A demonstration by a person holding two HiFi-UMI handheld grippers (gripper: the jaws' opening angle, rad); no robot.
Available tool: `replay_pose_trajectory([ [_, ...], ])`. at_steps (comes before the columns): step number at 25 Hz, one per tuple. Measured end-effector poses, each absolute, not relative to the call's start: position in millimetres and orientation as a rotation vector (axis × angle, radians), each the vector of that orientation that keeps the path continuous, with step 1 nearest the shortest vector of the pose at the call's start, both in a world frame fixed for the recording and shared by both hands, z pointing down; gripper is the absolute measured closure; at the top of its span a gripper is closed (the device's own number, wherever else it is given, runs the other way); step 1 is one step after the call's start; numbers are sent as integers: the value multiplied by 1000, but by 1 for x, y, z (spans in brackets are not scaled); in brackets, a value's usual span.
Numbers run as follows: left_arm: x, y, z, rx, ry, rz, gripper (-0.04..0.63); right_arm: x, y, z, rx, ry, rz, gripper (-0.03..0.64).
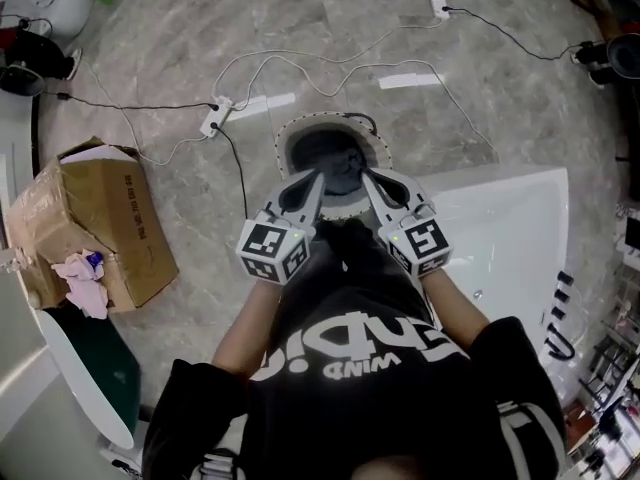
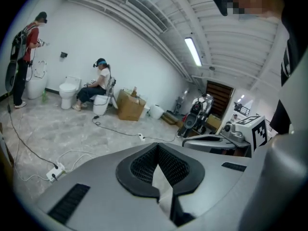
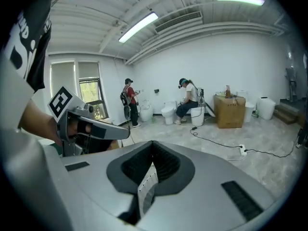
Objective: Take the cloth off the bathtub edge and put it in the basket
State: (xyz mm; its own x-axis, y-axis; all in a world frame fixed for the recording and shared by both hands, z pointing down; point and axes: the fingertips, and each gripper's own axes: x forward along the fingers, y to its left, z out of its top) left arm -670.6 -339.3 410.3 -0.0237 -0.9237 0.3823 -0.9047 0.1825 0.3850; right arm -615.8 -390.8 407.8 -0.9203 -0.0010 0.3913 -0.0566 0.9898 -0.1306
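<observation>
In the head view a round basket (image 1: 284, 138) with a pale rim stands on the marble floor beside the white bathtub (image 1: 510, 218). A dark cloth (image 1: 335, 160) lies inside the basket. Both grippers hover side by side over the basket's near rim, tips pointing away from the person. My left gripper (image 1: 319, 176) is shut with nothing between its pads; in its own view the jaws meet at the tip (image 2: 156, 145). My right gripper (image 1: 364, 176) is also shut and empty, its jaws closed together (image 3: 153, 144). No cloth shows on the tub edge in view.
A cardboard box (image 1: 95, 218) with a pink rag (image 1: 85, 273) sits to the left. Power strips (image 1: 215, 116) and cables cross the floor beyond the basket. People sit and stand by toilets (image 3: 169, 112) far across the room, near another cardboard box (image 3: 229, 110).
</observation>
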Motion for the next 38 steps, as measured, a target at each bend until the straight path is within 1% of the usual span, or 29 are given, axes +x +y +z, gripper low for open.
replay_pose_trajectory([
  [5, -650, -347, 360, 1797, -1925, -55, 583, -602, -393, 365, 40, -2780, 210, 603],
  [13, -637, -346, 309, 1879, -2007, -83, 583, -583, -393, 323, -65, -2846, 245, 603],
  [22, -638, -339, 281, 1984, -2040, -33, 583, -581, -391, 286, -231, -2940, 259, 603],
  [27, -636, -335, 277, 2040, -2057, 8, 583, -587, -391, 279, -237, -2984, 235, 603],
  [38, -639, -339, 277, 2021, -2076, -11, 583, -592, -397, 280, -219, -2997, 251, 603],
])
